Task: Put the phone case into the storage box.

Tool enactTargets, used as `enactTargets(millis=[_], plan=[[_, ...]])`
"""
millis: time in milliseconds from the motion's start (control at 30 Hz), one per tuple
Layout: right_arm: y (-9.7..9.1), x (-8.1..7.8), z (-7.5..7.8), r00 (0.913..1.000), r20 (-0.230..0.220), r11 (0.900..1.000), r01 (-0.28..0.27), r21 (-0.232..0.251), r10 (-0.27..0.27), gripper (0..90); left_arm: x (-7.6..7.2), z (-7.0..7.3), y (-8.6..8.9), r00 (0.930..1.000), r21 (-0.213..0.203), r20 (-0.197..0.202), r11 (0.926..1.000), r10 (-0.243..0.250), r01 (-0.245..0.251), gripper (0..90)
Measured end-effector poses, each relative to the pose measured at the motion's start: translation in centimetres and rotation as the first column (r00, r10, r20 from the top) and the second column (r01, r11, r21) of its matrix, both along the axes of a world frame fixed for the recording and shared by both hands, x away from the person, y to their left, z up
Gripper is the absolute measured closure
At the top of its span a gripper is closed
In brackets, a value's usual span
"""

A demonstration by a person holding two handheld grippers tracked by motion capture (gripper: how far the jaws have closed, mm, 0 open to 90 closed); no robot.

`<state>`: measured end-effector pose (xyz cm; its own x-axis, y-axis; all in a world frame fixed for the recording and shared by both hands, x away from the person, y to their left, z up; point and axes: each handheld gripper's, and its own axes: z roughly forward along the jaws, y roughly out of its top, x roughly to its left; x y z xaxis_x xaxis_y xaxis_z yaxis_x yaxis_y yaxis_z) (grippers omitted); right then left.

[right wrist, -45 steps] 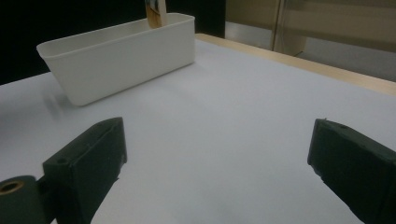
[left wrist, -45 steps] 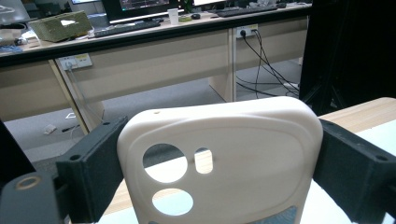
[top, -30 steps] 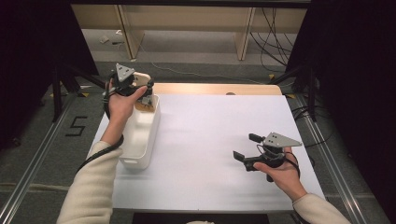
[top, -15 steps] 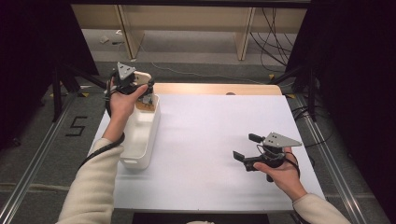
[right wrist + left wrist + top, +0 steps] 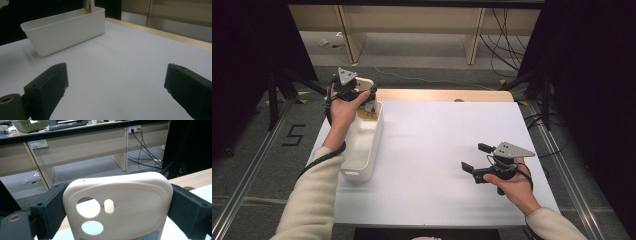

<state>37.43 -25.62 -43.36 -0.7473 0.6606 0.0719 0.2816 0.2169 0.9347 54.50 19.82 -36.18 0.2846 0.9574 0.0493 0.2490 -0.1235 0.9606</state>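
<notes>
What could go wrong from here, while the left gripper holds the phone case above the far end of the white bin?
1. The left gripper clamps the phone case only by its side edges; the case might slip or twist out.
2. It hangs near the far rim of the white bin, so a drop could land outside.
3. The bin sits at the table edge; a bump might push it off.

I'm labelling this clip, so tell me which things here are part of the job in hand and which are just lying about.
Part of the job:
- phone case, clamped in the left gripper
- white bin on the table, below the case
- right gripper, open and empty over the table

Just lying about:
- cables on the floor
- wall sockets
- keyboard on the far desk
</notes>
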Motion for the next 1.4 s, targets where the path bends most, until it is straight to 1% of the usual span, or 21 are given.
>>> enactTargets(millis=[133,500,633,700,967,1000,1067,1167,1400], plan=[[0.0,0.0,0.0,1.0,-0.001,1.0,0.0,0.003,0.0,6.2,0.1,-0.1,-0.1,1.0,0.007,-0.008,1.0,-0.001,0.001,9.7],[0.0,0.0,0.0,1.0,-0.001,1.0,0.0,0.001,0.0,6.3,0.7,-0.4,-0.1,0.9999,0.01,-0.012,0.9999,0.002,-0.002,9.6],[0.0,0.0,0.0,1.0,-0.004,1.0,-0.002,-0.002,0.002,6.3,0.8,-0.5,-0.1,0.9998,0.011,-0.021,0.9999,0.001,-0.001,9.6],[0.0,0.0,0.0,1.0,-0.005,1.0,-0.002,-0.002,0.002,6.4,0.9,-0.6,0.0,0.9997,0.005,-0.024,1.0,0.002,-0.002,9.6],[0.0,0.0,-0.1,1.0,-0.002,1.0,-0.002,0.002,0.002,6.4,1.1,-1.1,0.0,0.9994,0.019,-0.033,0.9998,0.007,-0.007,9.5],[0.0,0.0,-0.1,1.0,-0.003,1.0,-0.001,0.002,0.001,6.4,1.2,-1.2,-0.1,0.9991,0.015,-0.041,0.9999,0.006,-0.005,9.5],[0.0,0.0,-0.1,1.0,-0.003,1.0,-0.002,0.002,0.002,6.4,1.2,-1.2,-0.1,0.999,0.019,-0.045,0.9998,0.003,-0.002,9.4],[0.0,0.0,-0.1,1.0,-0.004,1.0,-0.003,0.003,0.003,6.5,1.3,-1.3,-0.2,0.9988,0.014,-0.048,0.9999,0.005,-0.004,9.4],[0.0,0.0,-0.1,1.0,-0.006,1.0,-0.004,-0.001,0.004,6.7,1.5,-1.6,0.0,0.9984,0.02,-0.056,0.9998,0.005,-0.004,9.4]])
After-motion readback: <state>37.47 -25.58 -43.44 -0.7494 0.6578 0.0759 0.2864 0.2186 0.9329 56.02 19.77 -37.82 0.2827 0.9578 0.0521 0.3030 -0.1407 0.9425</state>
